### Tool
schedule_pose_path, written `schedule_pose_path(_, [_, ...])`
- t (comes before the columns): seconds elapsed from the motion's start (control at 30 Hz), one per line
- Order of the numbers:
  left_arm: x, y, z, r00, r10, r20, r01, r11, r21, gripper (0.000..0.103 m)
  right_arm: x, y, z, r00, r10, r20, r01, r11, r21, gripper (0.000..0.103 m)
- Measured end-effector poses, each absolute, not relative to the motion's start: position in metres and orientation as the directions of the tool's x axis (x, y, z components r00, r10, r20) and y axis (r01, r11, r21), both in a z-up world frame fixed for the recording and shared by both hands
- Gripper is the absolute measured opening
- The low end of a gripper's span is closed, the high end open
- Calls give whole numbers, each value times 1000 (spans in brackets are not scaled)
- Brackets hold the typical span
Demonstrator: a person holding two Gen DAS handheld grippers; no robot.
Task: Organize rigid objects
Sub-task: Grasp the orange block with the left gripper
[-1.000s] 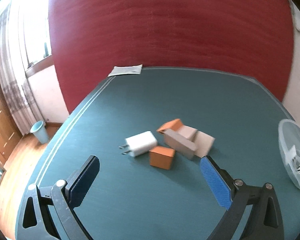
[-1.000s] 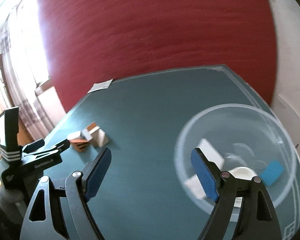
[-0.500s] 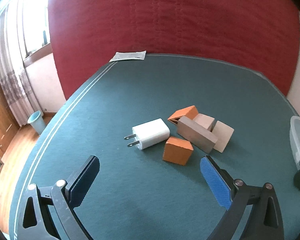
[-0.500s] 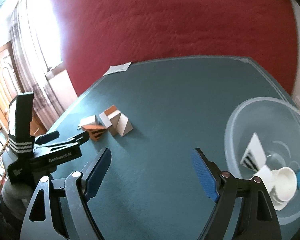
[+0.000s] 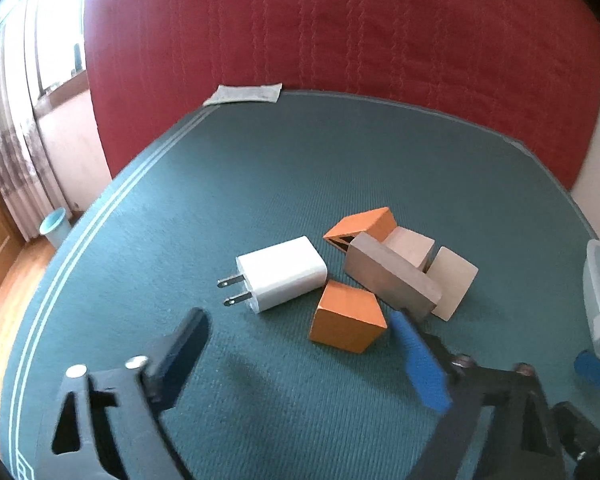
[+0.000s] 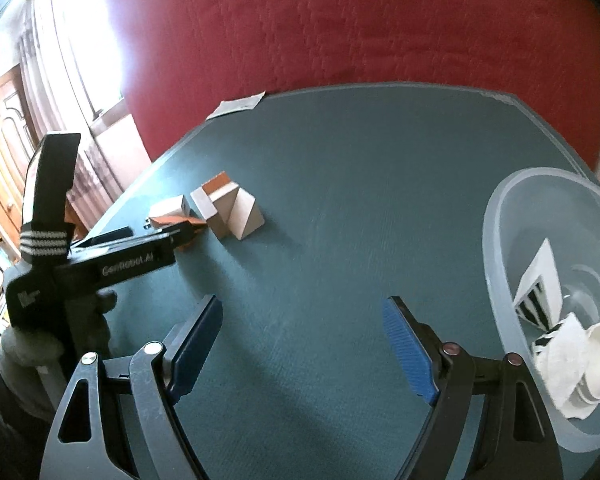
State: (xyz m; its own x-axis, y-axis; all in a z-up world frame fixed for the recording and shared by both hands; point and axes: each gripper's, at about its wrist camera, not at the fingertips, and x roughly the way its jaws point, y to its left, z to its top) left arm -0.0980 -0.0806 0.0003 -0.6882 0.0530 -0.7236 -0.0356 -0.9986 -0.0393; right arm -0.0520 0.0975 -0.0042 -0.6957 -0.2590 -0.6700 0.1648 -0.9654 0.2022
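Observation:
A white plug charger (image 5: 282,274), an orange cube (image 5: 346,322), an orange wedge (image 5: 364,226), a long grey-brown block (image 5: 392,280) and two pale blocks (image 5: 454,282) lie clustered on the green table (image 5: 260,184). My left gripper (image 5: 298,324) hovers just before them, its jaws closing. The cube sits by the blue right pad (image 5: 416,360), and neither pad presses on it. My right gripper (image 6: 300,312) is open over bare mat, with the block cluster (image 6: 236,208) far ahead on its left.
A clear plastic bowl (image 6: 500,208) at the right holds a striped card (image 6: 540,280) and white cup-like pieces (image 6: 592,352). A paper sheet (image 5: 244,94) lies at the table's far edge below a red hanging. A pale blue bin (image 5: 54,232) stands on the floor left.
The left gripper came forward and down toward the blocks, and its jaws narrowed. The right view swung left, so the bowl slid from the centre to the right edge.

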Motion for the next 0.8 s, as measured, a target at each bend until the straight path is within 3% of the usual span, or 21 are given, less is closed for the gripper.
schedule_pose_path(0.17, [-101, -83, -3, -674, 117, -729, -63, -993, -101, 61, -52, 91, -9, -675, -273, -685, 184, -962, 201, 83])
schedule_pose_path(0.3, [-101, -83, -3, -674, 157, -722, -93, -987, -128, 36, -53, 86, -11, -654, -292, -698, 197, -956, 216, 83])
schedule_pose_path(0.8, [-82, -96, -4, -685, 146, -714, -122, -989, -86, 35, -73, 77, -8, -633, -301, -713, 227, -953, 201, 82])
